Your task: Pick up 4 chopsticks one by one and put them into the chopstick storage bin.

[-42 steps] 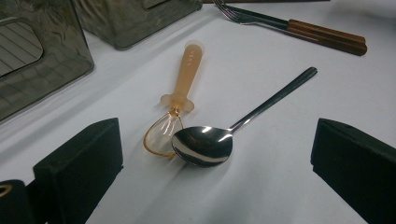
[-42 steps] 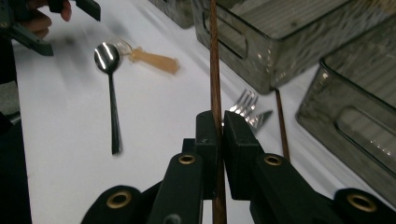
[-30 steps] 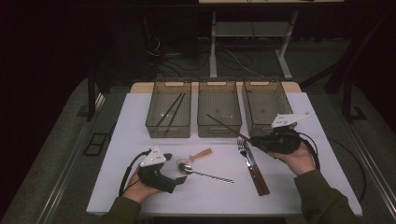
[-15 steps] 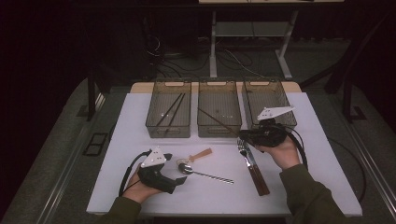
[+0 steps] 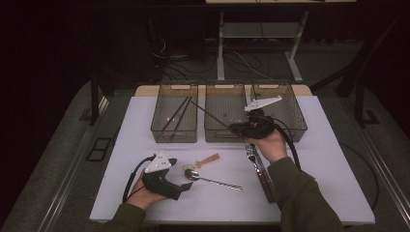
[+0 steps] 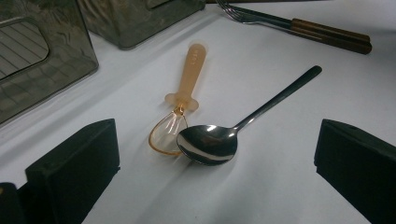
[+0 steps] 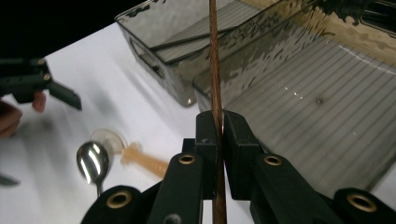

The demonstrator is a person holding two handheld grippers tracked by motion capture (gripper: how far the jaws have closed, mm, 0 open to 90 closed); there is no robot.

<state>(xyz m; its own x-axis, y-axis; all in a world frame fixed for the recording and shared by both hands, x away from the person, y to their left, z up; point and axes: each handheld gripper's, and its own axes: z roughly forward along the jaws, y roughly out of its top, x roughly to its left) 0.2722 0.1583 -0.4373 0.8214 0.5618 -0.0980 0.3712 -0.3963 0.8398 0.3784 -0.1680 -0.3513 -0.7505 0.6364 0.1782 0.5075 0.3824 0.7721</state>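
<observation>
My right gripper [image 5: 235,128] [image 7: 217,122] is shut on a thin brown chopstick [image 5: 209,112] [image 7: 215,56]. The stick slants up-left from the jaws across the front of the middle basket [image 5: 215,136] toward the left basket [image 5: 174,138], where two dark chopsticks [image 5: 178,116] lie. My left gripper [image 5: 186,186] [image 6: 217,129] rests on the table, jaws wide open. Between its pads [image 6: 77,168] lies the bowl of a metal spoon [image 5: 212,181] [image 6: 210,143], touching an orange plastic spoon [image 5: 207,160] [image 6: 189,79].
A third basket [image 5: 296,129] stands at the back right, behind the right hand. A fork and a wooden-handled knife [image 5: 261,171] [image 6: 303,28] lie on the white table [image 5: 329,164] just under the right wrist. Floor and table legs show dark beyond.
The right hand has carried the chopstick leftward and a little up, from in front of the right basket to the middle one. The left gripper has stayed put.
</observation>
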